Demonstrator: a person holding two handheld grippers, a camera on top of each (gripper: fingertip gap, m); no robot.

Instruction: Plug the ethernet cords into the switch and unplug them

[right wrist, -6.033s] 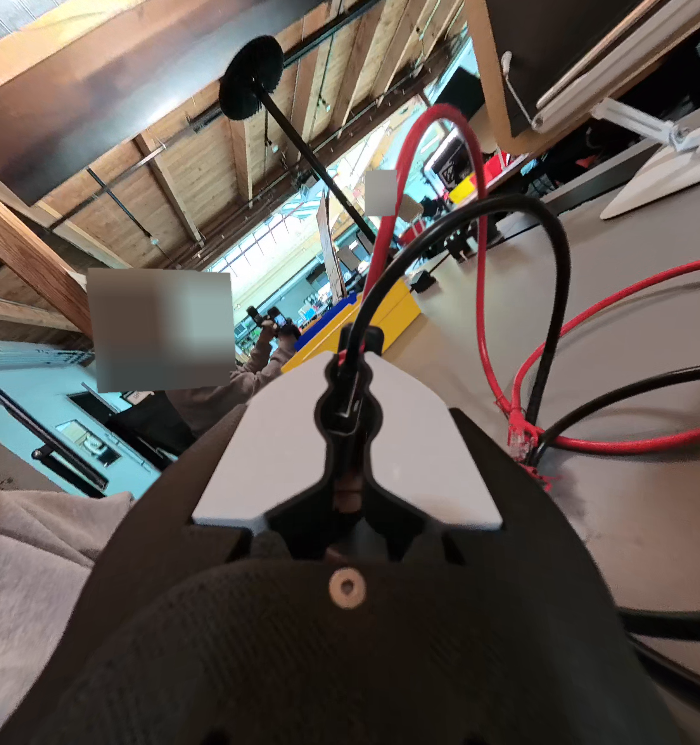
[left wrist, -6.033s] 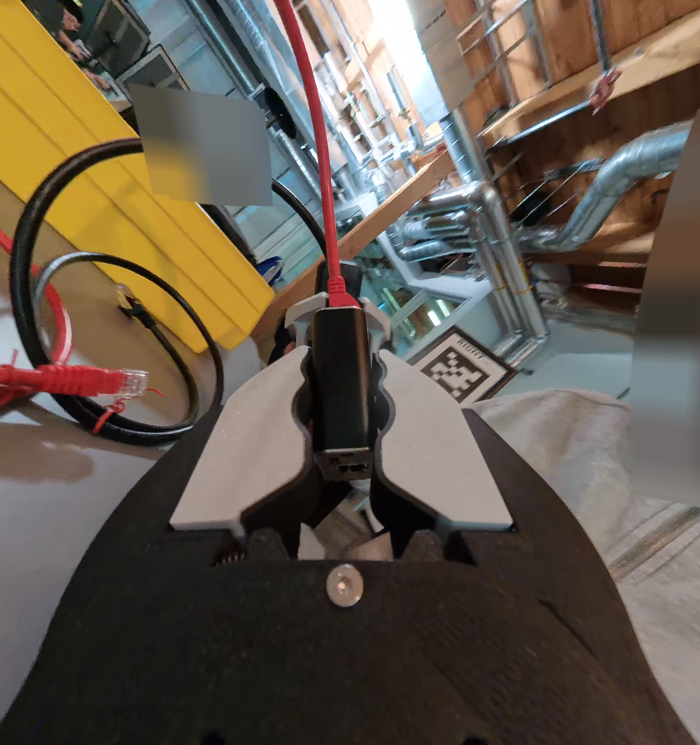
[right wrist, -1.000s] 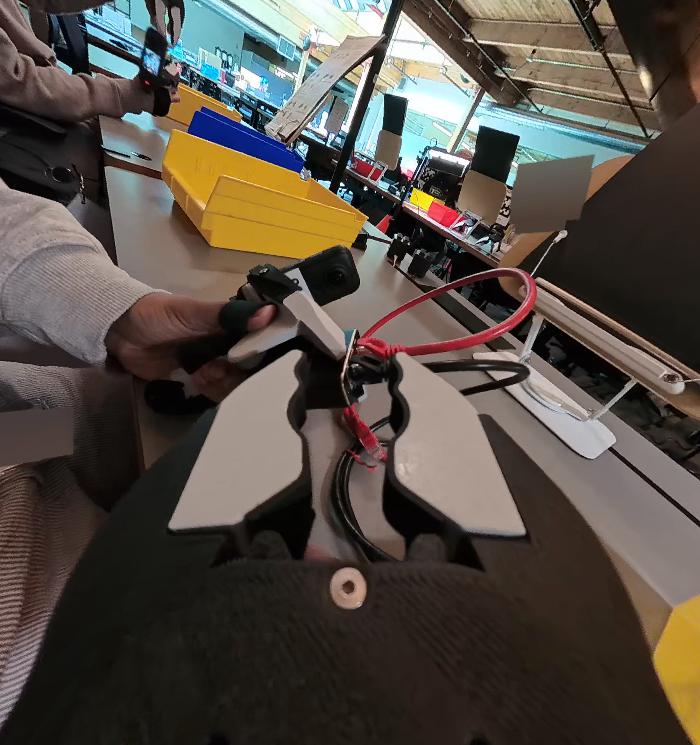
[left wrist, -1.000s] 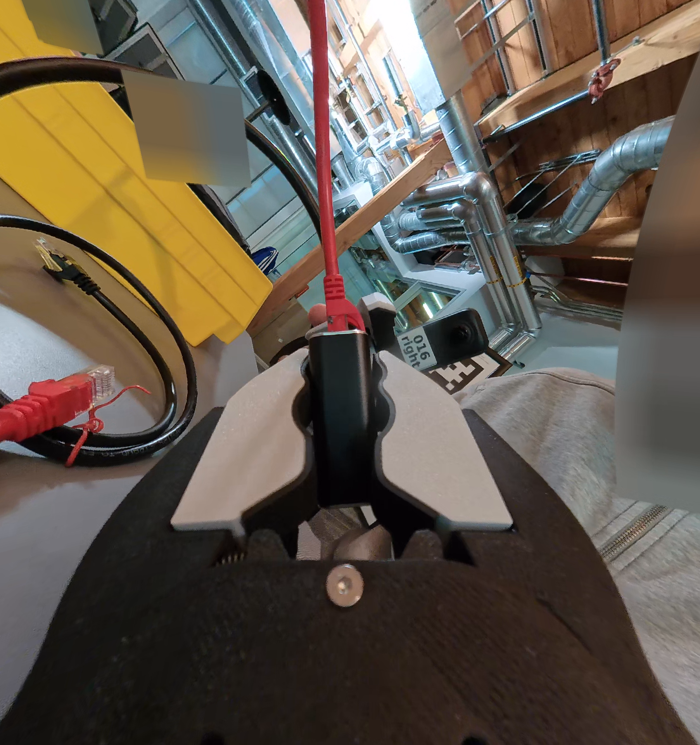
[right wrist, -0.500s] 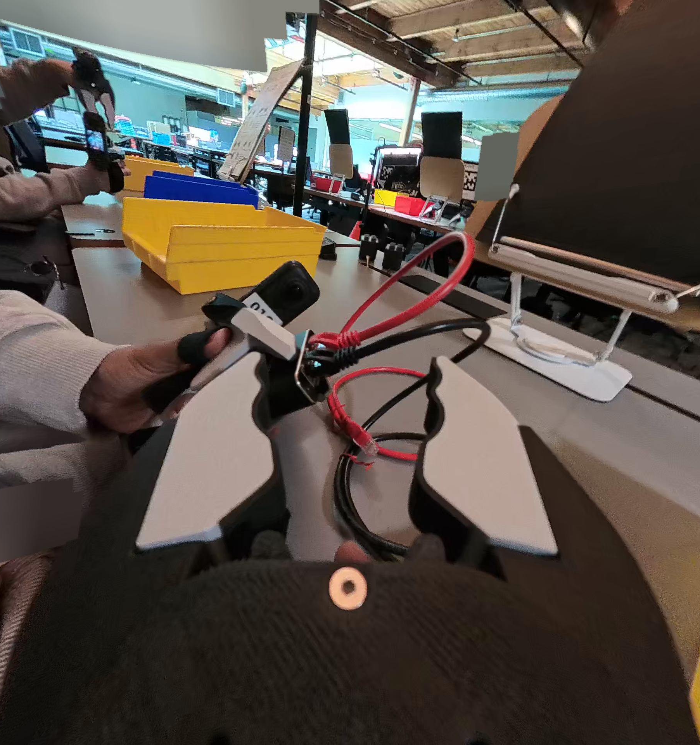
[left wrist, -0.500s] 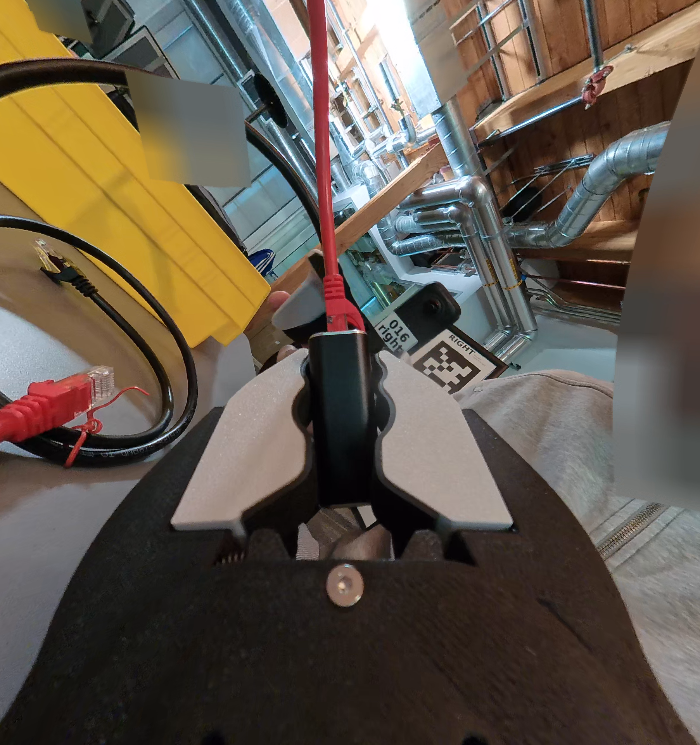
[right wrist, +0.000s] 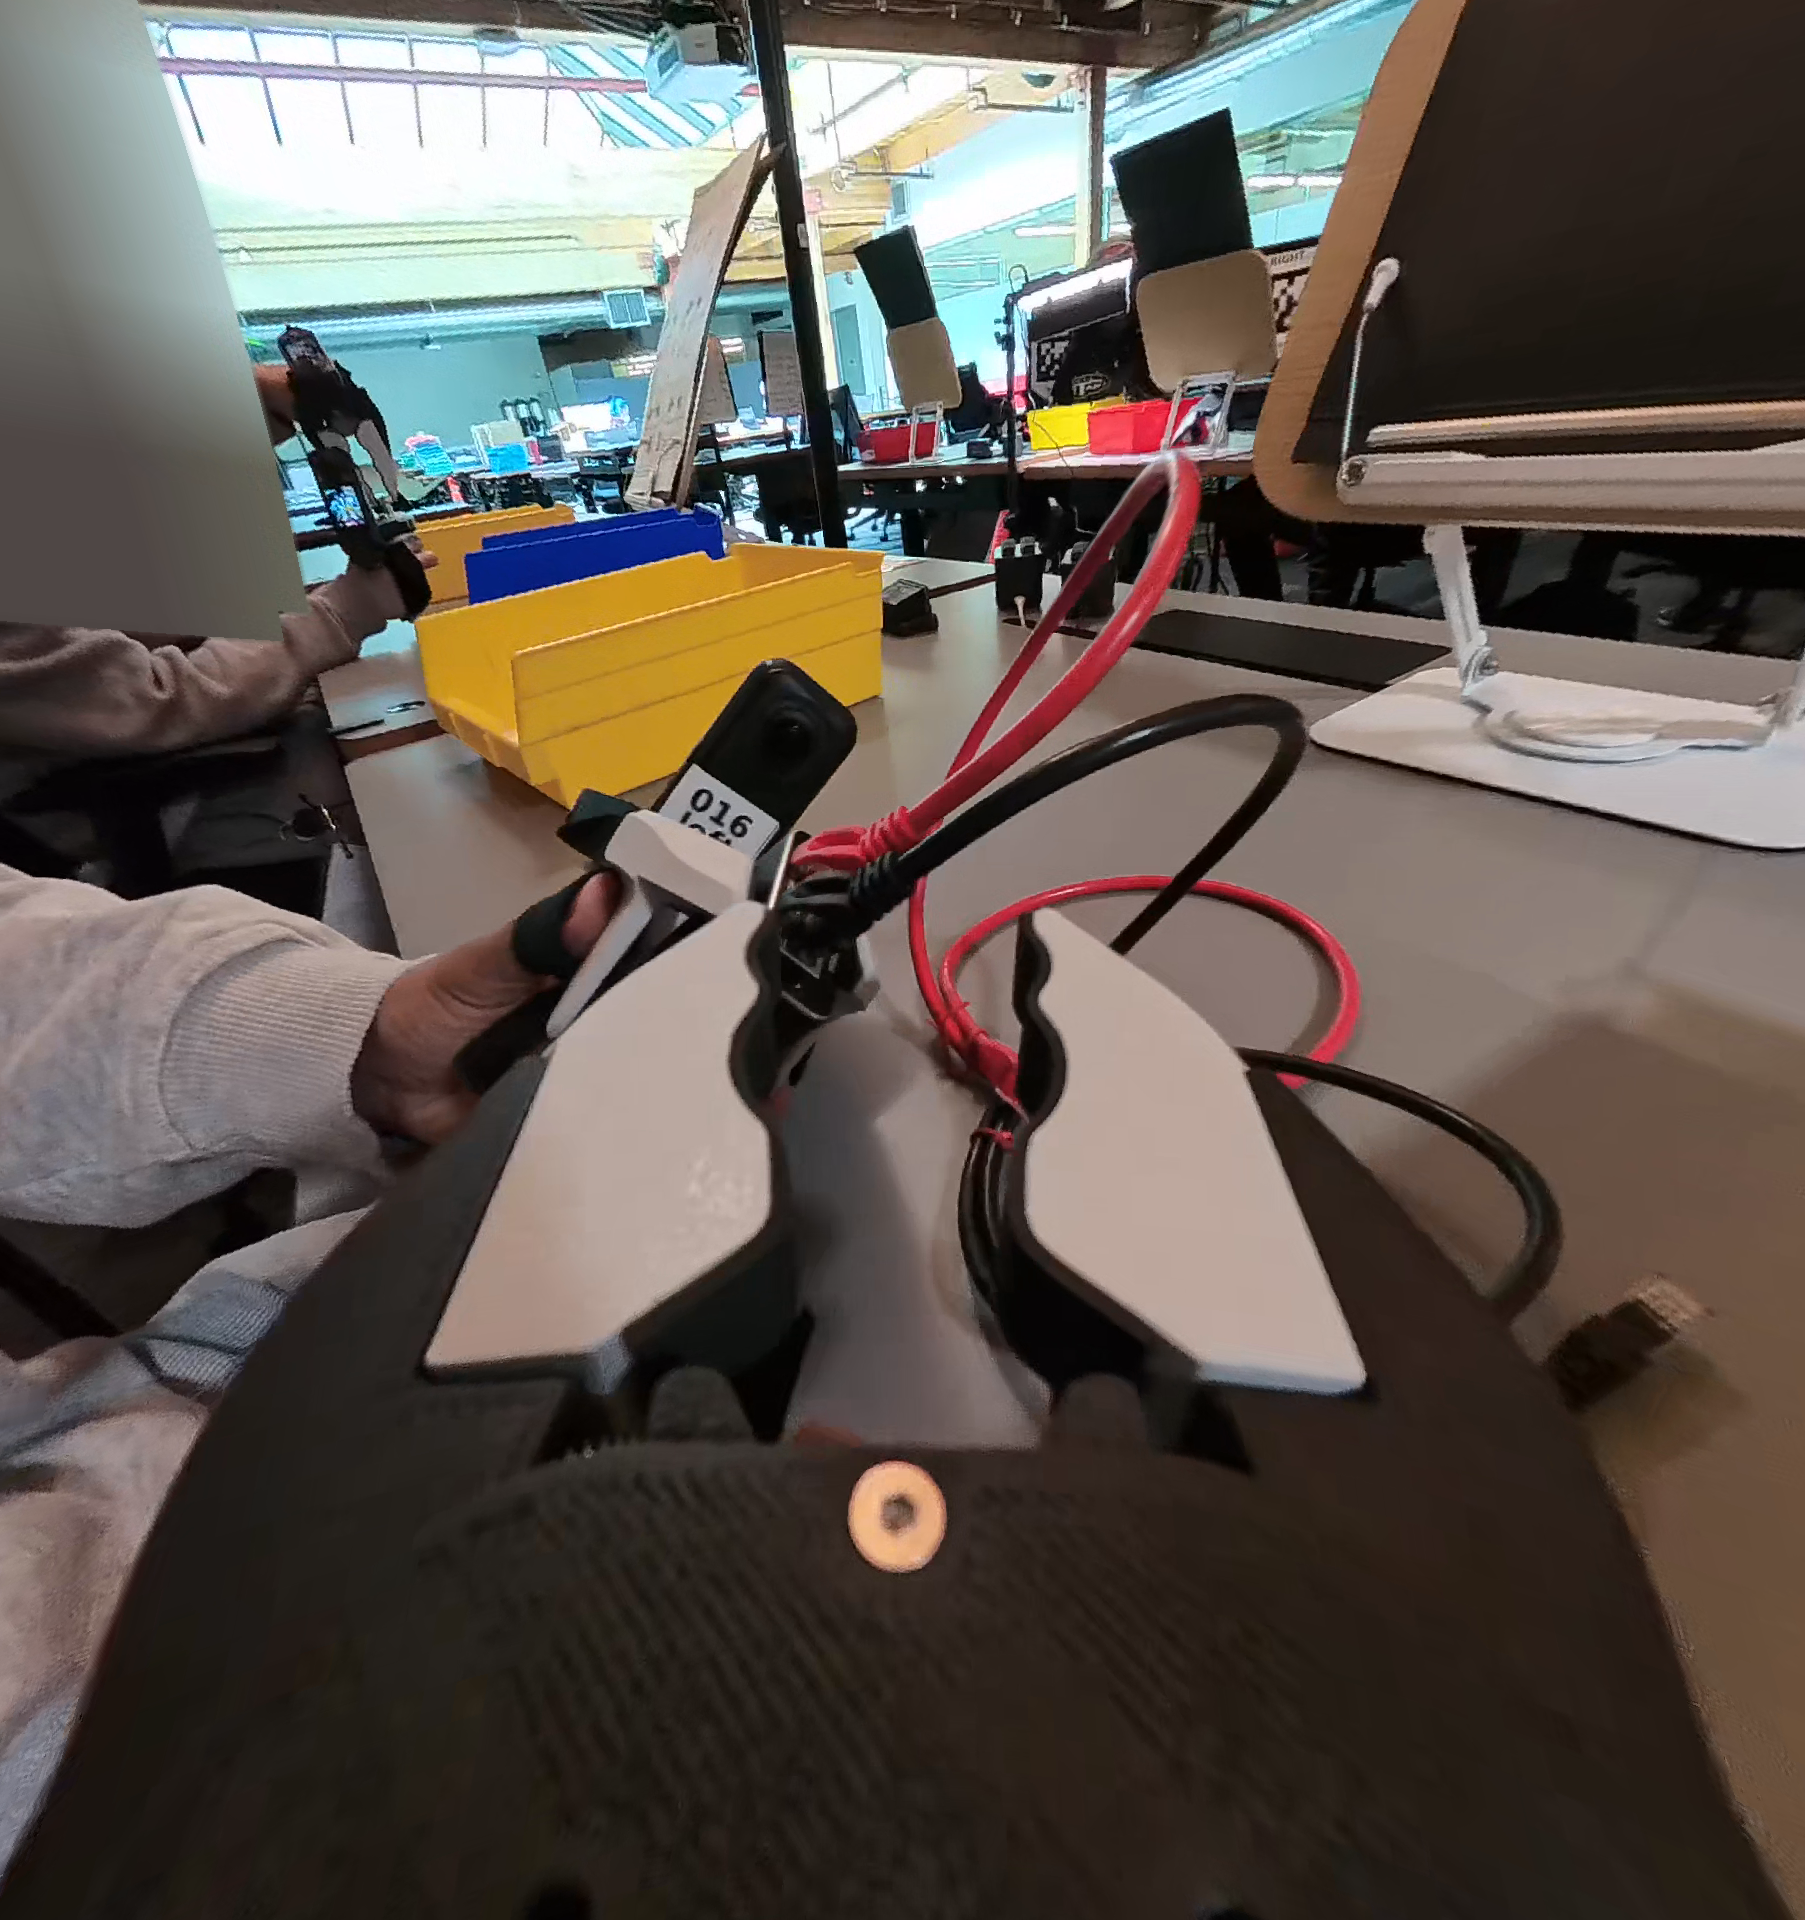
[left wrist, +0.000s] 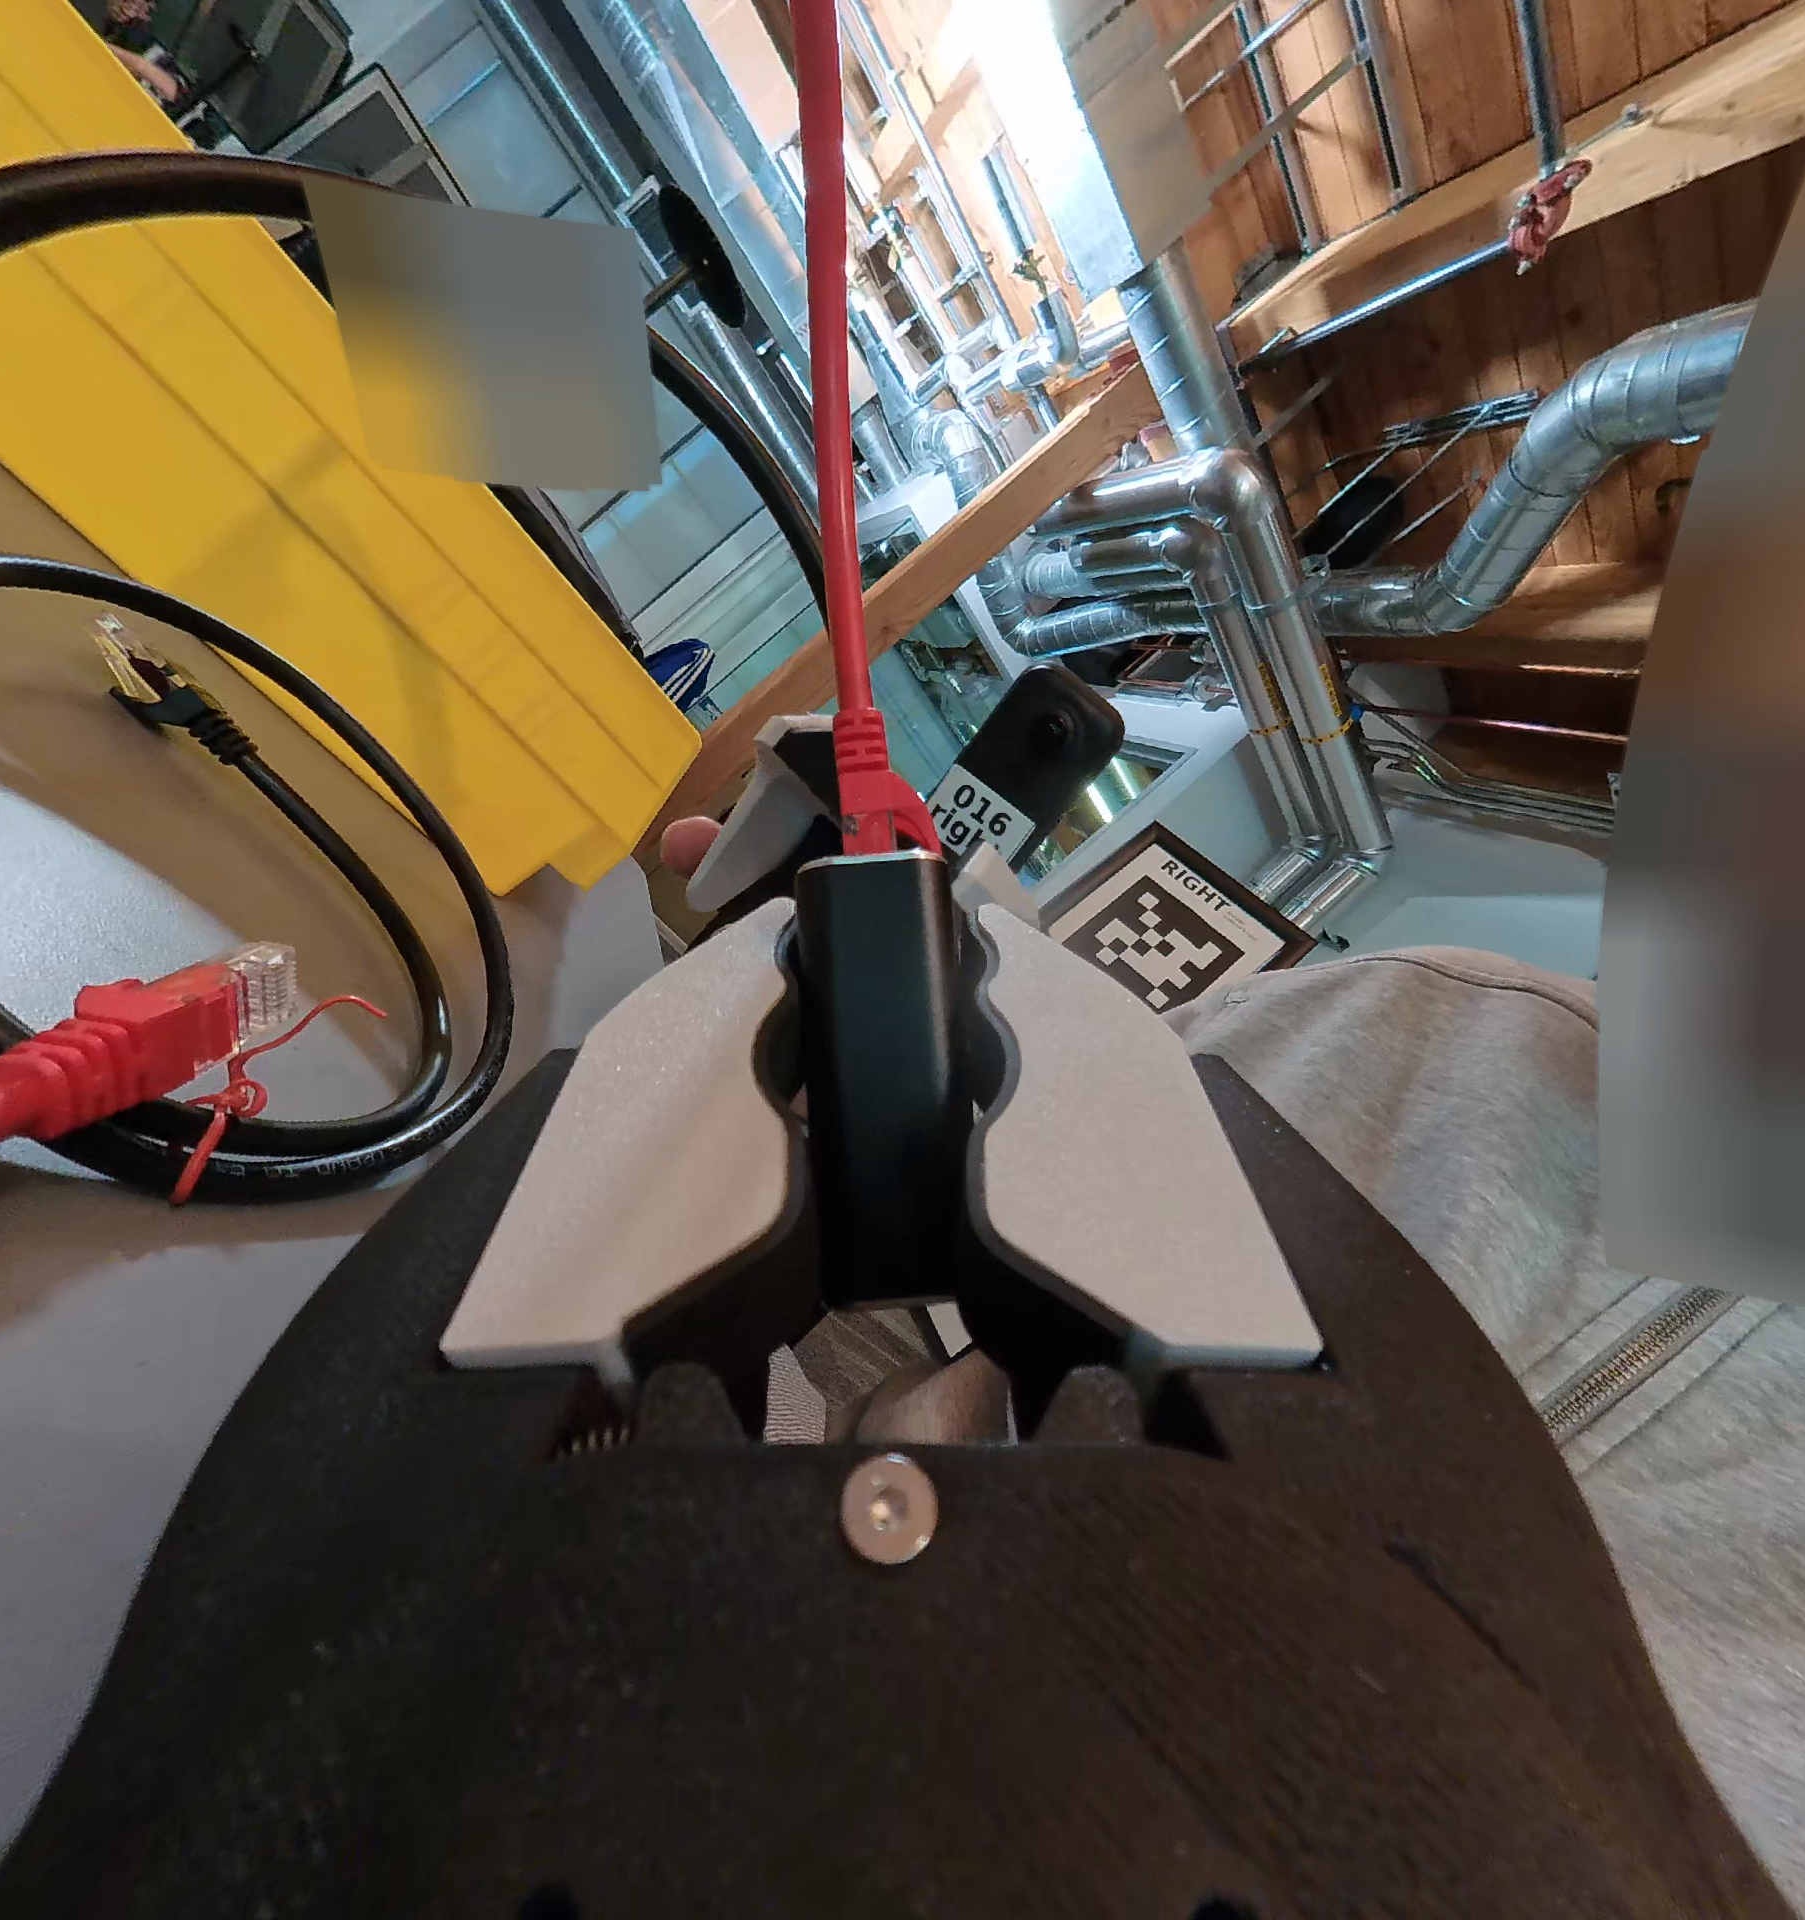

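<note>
Grey bench (right wrist: 1500, 987) carries the slack cord loops, free ends near its front edge; we clamp the black switch (left wrist: 882, 1081) in the left gripper (left wrist: 882, 997) to steady its ports, red cord (left wrist: 836, 416) and black cord (right wrist: 1085, 769) plugged in; our right gripper (right wrist: 893, 987) gapes empty beside the plugs.

A grey counter (right wrist: 1656, 987) runs back through a large open workshop. Near its far left edge sit yellow bins (right wrist: 669, 665) with a blue bin (right wrist: 586, 551) behind them. Toward the far right corner a white stand (right wrist: 1604, 748) holds a tilted dark board (right wrist: 1604, 208). More tables with red and yellow bins stand deeper in the room under bright high windows (right wrist: 410, 135). Overhead, silver ducts (left wrist: 1241, 582) run beneath wooden beams and wood-panelled walls (left wrist: 1449, 156).
</note>
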